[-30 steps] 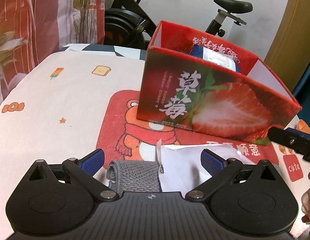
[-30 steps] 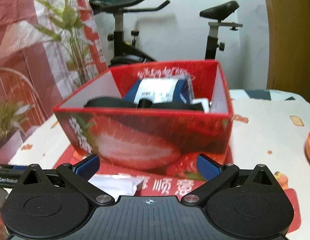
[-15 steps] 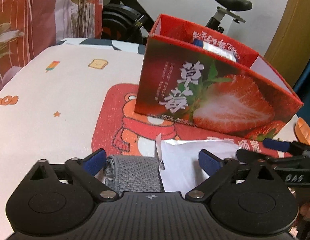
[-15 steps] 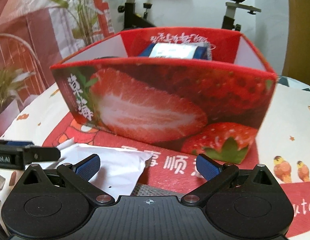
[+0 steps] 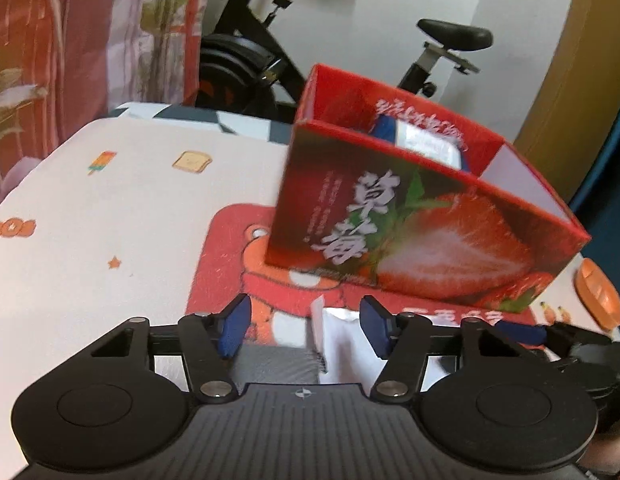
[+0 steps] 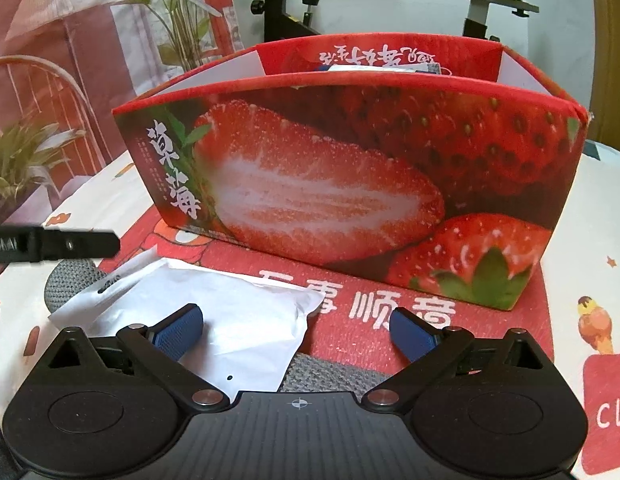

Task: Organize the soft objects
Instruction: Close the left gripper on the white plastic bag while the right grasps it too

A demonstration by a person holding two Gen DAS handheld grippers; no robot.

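Two claws low over the red mat [image 6: 450, 304]: left claw [image 5: 306, 330] partly open around white packet [image 5: 342, 344] and grey cloth [image 5: 274, 364], gripping neither. Right claw [image 6: 298, 326] wide open, empty, over packet's right corner. Strawberry box [image 6: 350, 184] just beyond.

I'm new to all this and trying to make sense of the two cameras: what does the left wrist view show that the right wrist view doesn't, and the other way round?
Only the left wrist view shows the toast and ice-lolly prints on the tablecloth, an orange object at the right edge, and the left gripper open over the gray knitted fabric.

Only the right wrist view shows the potted plant, bird prints, and the right gripper, also open.

Both show the strawberry box, the white plastic pouch, the red mat and the exercise bike.
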